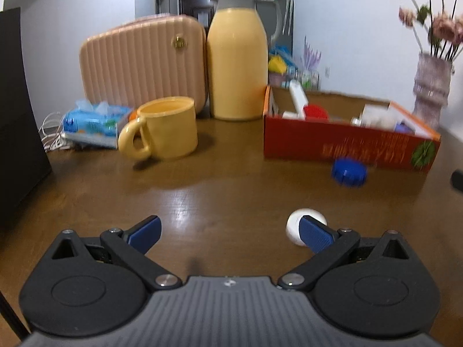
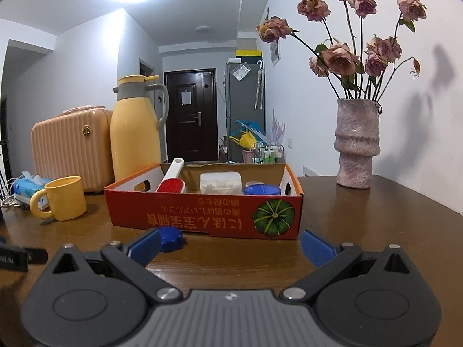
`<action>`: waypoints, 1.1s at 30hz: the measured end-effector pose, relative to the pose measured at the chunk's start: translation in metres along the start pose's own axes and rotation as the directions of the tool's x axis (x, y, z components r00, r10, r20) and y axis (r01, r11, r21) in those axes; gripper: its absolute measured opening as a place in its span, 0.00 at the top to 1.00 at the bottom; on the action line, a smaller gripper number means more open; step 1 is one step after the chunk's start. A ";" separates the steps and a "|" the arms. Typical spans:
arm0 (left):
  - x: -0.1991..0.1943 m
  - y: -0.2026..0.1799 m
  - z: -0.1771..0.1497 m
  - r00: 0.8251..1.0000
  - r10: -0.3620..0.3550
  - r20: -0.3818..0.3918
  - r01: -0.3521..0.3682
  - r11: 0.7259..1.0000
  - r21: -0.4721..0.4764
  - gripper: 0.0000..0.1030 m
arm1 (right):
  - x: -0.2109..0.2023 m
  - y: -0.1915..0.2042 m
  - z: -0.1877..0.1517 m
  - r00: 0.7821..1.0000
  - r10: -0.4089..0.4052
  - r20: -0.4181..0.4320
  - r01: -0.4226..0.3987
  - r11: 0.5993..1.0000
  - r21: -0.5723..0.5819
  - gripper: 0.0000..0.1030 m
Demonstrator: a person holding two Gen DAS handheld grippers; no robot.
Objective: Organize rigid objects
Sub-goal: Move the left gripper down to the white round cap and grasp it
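Note:
A red cardboard box [image 2: 202, 219] printed with a green pumpkin stands on the brown table; it holds a white-handled red brush [image 2: 172, 180], a white plastic tub [image 2: 220, 183] and a blue lid [image 2: 262, 190]. A blue ribbed cap [image 1: 348, 172] lies on the table before the box, also the blue ribbed cap [image 2: 172, 238] just behind my right gripper's left finger. A white round object [image 1: 293, 225] lies behind the right fingertip of my left gripper [image 1: 230, 230]. Both that gripper and my right gripper [image 2: 230, 244] are open and hold nothing.
A yellow mug [image 1: 165, 127], a yellow thermos jug [image 1: 237, 57], a pink ribbed case [image 1: 139, 63] and a blue tissue pack [image 1: 92, 123] stand at the back left. A vase of dried roses [image 2: 356, 144] stands at the back right. A dark panel [image 1: 17, 110] is at the left.

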State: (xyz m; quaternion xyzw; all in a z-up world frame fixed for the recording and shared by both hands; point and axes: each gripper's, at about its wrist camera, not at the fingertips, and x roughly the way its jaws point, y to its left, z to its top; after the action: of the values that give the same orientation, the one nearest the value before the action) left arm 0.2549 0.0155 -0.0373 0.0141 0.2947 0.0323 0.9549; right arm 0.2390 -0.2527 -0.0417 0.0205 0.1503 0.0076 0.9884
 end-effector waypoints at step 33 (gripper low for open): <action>0.042 -0.049 0.007 0.980 -0.163 -0.112 0.171 0.983 0.064 0.63 | 0.008 0.004 -0.005 0.999 -0.002 -0.050 0.001 1.000 -0.022 0.00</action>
State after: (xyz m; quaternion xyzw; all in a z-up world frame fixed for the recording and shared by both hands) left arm 0.2957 -0.0302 -0.0571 0.0225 0.3464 -0.0580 0.9360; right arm 0.2456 -0.2482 -0.0484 0.0094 0.1750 0.0088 0.9845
